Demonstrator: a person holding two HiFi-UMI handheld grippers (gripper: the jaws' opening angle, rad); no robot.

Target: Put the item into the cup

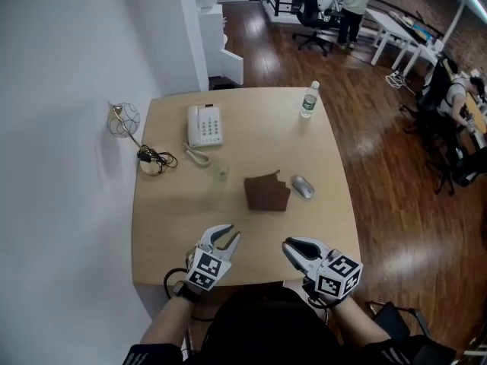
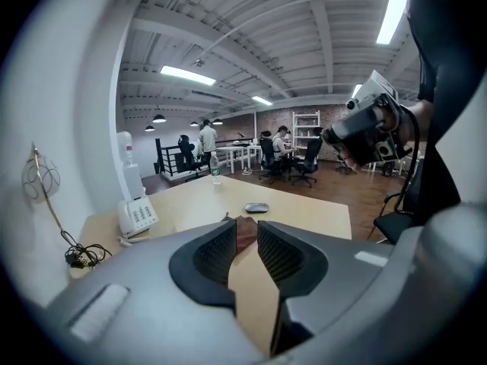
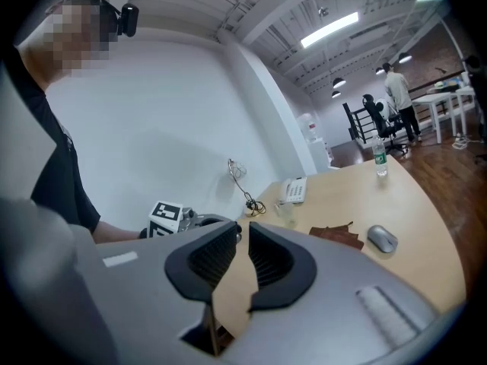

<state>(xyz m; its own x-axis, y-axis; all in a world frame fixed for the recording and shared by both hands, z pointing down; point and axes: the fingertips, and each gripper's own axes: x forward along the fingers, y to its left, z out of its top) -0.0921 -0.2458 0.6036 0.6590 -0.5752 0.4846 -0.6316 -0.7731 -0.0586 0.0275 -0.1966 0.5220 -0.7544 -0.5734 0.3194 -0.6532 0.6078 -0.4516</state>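
Pale wooden table [image 1: 259,135] holds a brown cloth [image 1: 266,192] lying flat between a clear cup [image 1: 221,169] and a mouse [image 1: 303,186], while the left gripper [image 1: 233,233] and right gripper [image 1: 288,248] hover near its front edge, jaws narrowly apart, empty.

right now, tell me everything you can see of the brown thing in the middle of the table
The brown thing is a dark, flat piece, roughly square, with a ragged, notched far edge; it looks like cloth or leather, though I can't tell which. It lies flat near the middle of the light wooden table, touching only the tabletop. A grey mouse sits close on its right, a small gap between them.
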